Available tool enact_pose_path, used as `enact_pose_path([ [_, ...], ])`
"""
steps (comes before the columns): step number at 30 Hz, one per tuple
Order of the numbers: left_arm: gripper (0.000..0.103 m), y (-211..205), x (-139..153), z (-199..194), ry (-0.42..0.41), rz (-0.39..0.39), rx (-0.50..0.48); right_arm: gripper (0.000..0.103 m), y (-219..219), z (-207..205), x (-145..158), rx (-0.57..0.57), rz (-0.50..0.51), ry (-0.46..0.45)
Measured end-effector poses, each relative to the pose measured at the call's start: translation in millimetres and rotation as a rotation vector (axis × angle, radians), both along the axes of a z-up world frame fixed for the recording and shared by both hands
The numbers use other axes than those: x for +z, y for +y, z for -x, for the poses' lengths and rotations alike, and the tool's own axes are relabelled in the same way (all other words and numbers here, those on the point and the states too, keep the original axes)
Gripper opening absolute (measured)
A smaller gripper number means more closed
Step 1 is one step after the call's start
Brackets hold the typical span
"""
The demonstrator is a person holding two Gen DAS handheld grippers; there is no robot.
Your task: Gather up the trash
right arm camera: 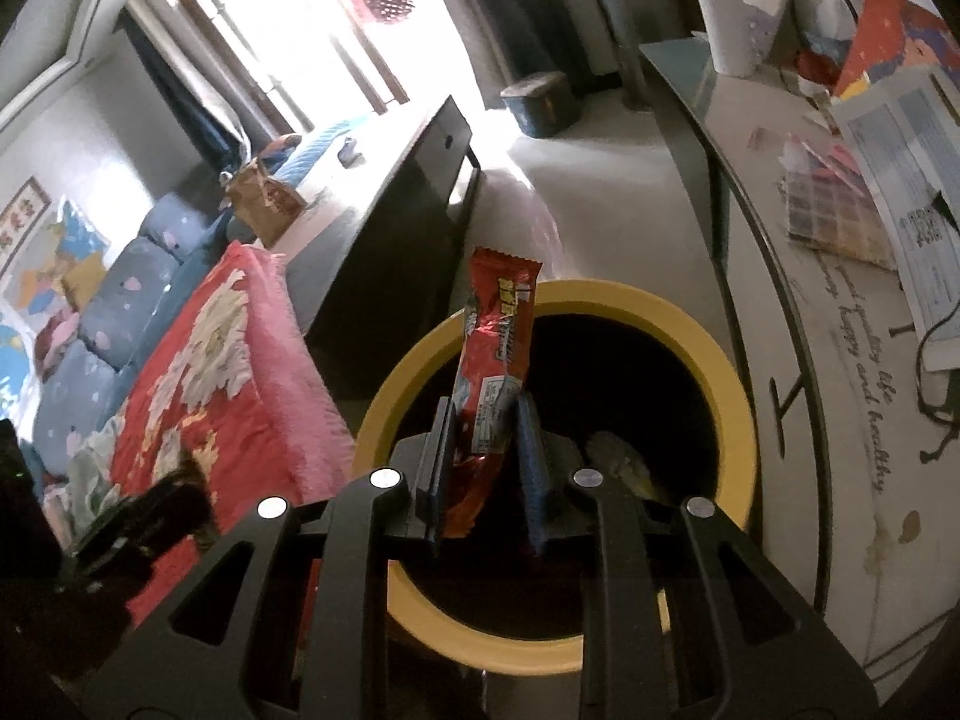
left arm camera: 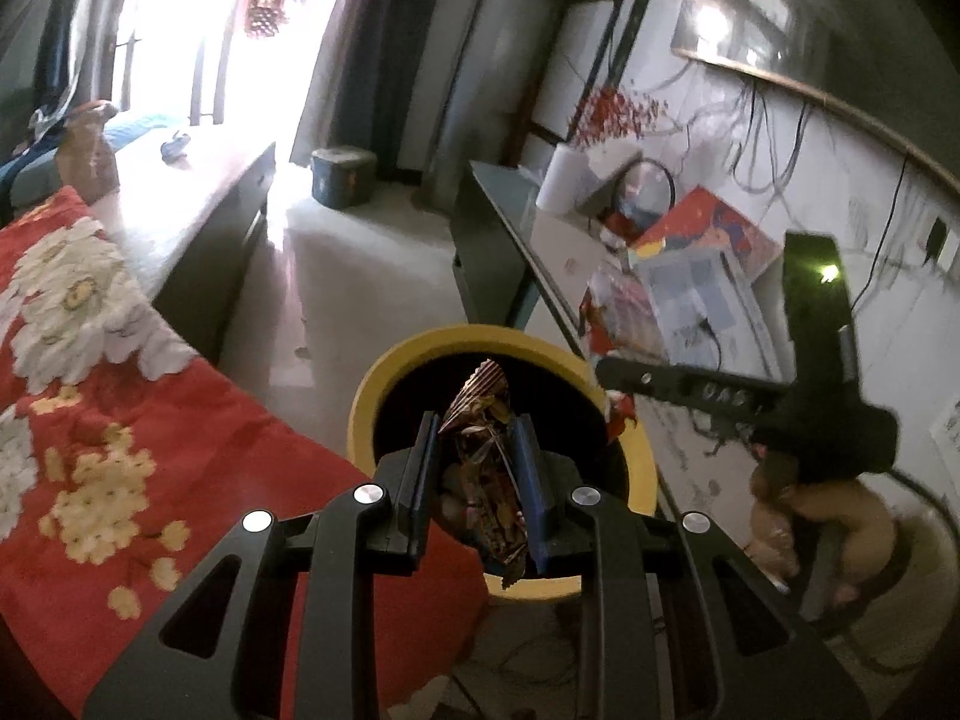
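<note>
A yellow-rimmed trash bin (left arm camera: 384, 384) stands on the floor between the bed and the table; it also shows in the right wrist view (right arm camera: 720, 360). My left gripper (left arm camera: 477, 426) is shut on a dark, shiny snack wrapper (left arm camera: 480, 414) and holds it over the bin's dark opening. My right gripper (right arm camera: 485, 414) is shut on a red snack wrapper (right arm camera: 495, 330) that stands upright over the bin's mouth. The right gripper's black body (left arm camera: 738, 402) shows at the right of the left wrist view, beside the bin. Some trash (right arm camera: 618, 456) lies inside the bin.
A red floral blanket (left arm camera: 90, 372) covers the bed at the left. A white table (right arm camera: 840, 360) at the right carries papers, a red box and a paper roll (right arm camera: 729, 30). A dark cabinet (right arm camera: 390, 228) stands behind the bin. A small green bin (left arm camera: 342, 174) stands on the far floor.
</note>
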State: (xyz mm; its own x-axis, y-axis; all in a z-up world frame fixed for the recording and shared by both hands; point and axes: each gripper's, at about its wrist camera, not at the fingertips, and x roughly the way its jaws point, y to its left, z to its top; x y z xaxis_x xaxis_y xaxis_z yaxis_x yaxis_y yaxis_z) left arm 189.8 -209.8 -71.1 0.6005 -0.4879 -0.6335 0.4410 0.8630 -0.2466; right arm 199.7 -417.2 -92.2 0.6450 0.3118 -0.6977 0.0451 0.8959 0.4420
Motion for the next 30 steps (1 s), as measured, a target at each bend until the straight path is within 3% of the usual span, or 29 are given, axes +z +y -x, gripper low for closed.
enact_pose_path([
  [5,0.024,-19,-13,-12,0.014,-0.021,-0.033,0.019,-16,0,-7,-0.033,-0.032,0.017],
  [8,0.029,-30,-19,-20,0.016,-0.037,-0.058,0.036,-24,2,-10,-0.052,-0.068,0.017],
  [11,0.037,-38,-26,-30,0.036,-0.052,-0.066,0.04,-31,5,-9,-0.073,-0.071,0.015],
  [16,0.075,-37,-27,-38,0.036,-0.067,-0.05,0.053,-37,16,2,-0.111,-0.036,-0.017],
  [18,0.087,-31,-23,-37,0.026,-0.063,-0.037,0.065,-35,24,13,-0.128,-0.01,-0.048],
  [23,0.095,-7,-8,-28,0.001,-0.045,0.01,0.09,-24,45,40,-0.158,0.037,-0.13],
  [30,0.096,53,19,7,-0.073,-0.064,0.135,0.092,15,68,66,-0.152,0.114,-0.24],
])
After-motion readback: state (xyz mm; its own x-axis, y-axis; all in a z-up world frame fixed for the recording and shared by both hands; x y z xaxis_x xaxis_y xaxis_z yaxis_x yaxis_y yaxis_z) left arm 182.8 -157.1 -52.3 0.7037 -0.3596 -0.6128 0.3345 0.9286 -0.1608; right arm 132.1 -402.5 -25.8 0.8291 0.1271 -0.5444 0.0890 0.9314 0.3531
